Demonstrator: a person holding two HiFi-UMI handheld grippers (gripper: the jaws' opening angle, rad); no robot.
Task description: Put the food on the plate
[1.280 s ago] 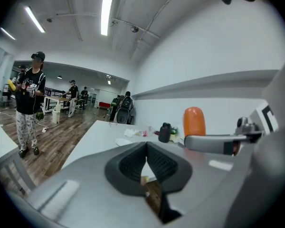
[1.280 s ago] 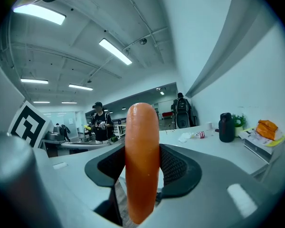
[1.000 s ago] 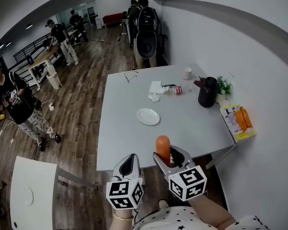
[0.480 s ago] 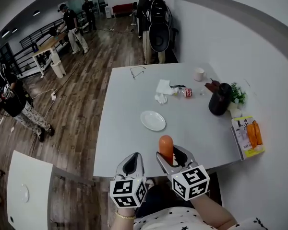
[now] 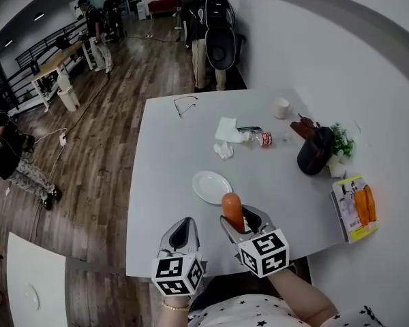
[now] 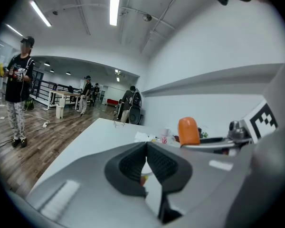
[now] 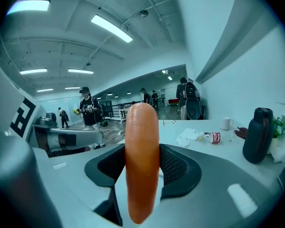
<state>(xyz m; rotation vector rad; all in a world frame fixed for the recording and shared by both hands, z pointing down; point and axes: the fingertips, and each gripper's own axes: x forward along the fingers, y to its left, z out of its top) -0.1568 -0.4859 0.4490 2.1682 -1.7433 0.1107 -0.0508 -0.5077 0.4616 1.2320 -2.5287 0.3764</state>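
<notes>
Status, R side: your right gripper (image 5: 241, 223) is clamped on the sausage (image 5: 232, 210), pads on both flanks at about mid-length. In the right gripper view the sausage (image 7: 142, 160) stands upright across the jaws, with its long axis roughly vertical and its rounded end up.

L side: the left gripper (image 5: 183, 234) has its jaws closed together w/ nothing between them. It hangs just beside the right one, over the table's (image 5: 170, 148) near edge.

Key relation: the plate (image 5: 212, 187) lies ahead of the right gripper and slightly to its left, near. In the head view the sausage tip sits just by the plate's near rim. The loaded gripper is the better placed. Judgement: a short fwd-left reach, then tip the long axis down flat onto the plate.

Not verifiable:
- Gripper height above the table; the head view gives no read.
- The plate doesn't show in the right gripper view; sausage and jaws block it.
- The sausage's lower end is hidden by the jaws in the head view.
</notes>
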